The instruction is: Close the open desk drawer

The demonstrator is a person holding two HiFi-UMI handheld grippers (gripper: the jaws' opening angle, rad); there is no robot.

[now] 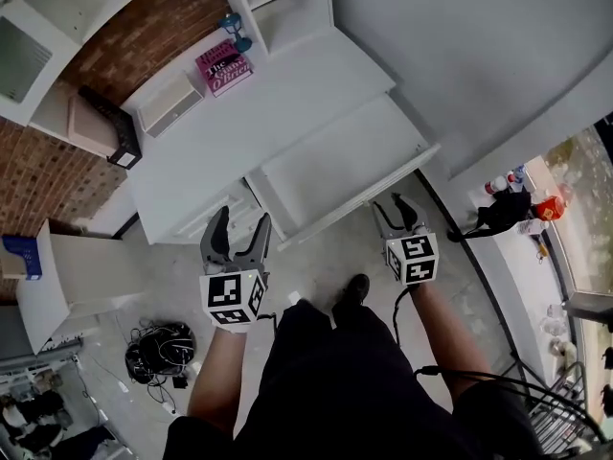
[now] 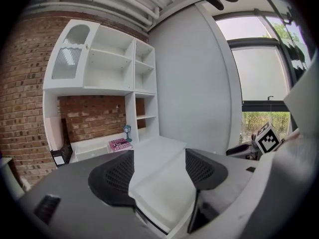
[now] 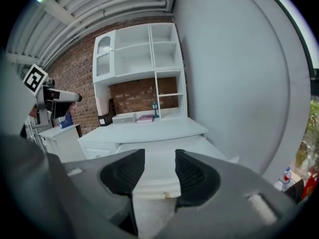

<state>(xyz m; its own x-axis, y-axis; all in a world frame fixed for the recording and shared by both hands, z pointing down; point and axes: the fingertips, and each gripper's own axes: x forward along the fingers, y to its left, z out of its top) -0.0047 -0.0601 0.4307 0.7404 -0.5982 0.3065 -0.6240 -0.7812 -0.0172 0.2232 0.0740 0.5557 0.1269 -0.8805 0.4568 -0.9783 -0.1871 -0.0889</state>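
Far ahead of the jaws of the left gripper (image 1: 242, 217), a pink book (image 1: 224, 68) lies beside a small blue lamp (image 1: 235, 29); behind them, to the left, a cable tangle (image 1: 158, 351) sits on the floor (image 1: 316, 262).

bare floor (image 1: 316, 257) lies open in front of the pulled-out drawer (image 1: 340, 166); the wall (image 1: 460, 56) hems its right side, a cable tangle (image 1: 158, 348) sits well left.

Bright daylight from the window (image 2: 261, 83) — sharp centre, fisheye-bent dark edges.
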